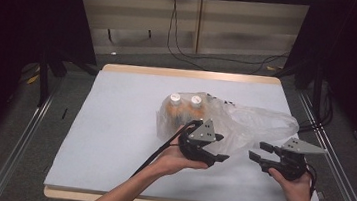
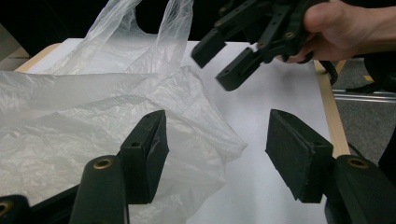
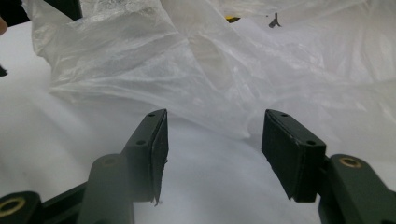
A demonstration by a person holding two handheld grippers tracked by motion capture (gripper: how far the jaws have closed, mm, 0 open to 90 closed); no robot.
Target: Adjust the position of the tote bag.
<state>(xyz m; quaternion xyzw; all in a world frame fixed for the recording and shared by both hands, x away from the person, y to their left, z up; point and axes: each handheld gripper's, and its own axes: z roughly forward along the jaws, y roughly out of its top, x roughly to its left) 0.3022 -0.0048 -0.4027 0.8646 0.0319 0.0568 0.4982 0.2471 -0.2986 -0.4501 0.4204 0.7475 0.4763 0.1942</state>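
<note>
Now the plastic bag (image 3: pixel 196 70) lies just beyond both grippers' open jaws.

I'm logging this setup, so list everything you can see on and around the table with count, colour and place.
plastic bag: one, clear whitish, crumpled at the middle of the table, open end toward the right gripper
bottles: two, white caps with orange contents, side by side inside the bag's far left end
table cover: one, white, spread over the table top
table: one, light wood edge showing around the cover
cables: several, black, on the floor beyond the table
left gripper: one, black, jaws open at the bag's near edge, nothing clamped
right gripper: one, black, jaws open, just right of the bag, nothing between them
hands: two, each holding a gripper at the near side
</note>
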